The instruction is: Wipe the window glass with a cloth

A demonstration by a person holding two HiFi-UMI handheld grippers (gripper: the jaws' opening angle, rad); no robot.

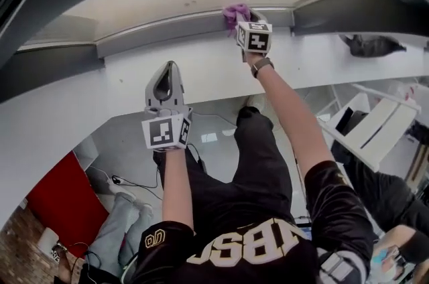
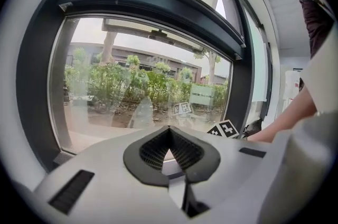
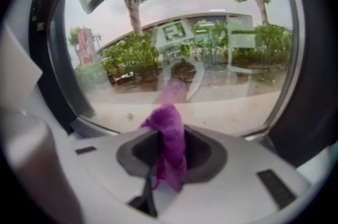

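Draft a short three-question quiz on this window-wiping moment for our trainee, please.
1. Multiple choice: the cloth is A purple, B yellow, C white.
2. True or false: the left gripper is shut on the cloth.
3. Fill in: the cloth is nearest the window glass's ___ edge.
Key: 1 A. 2 False; the right gripper holds it, and the left is shut on nothing. 3 lower.
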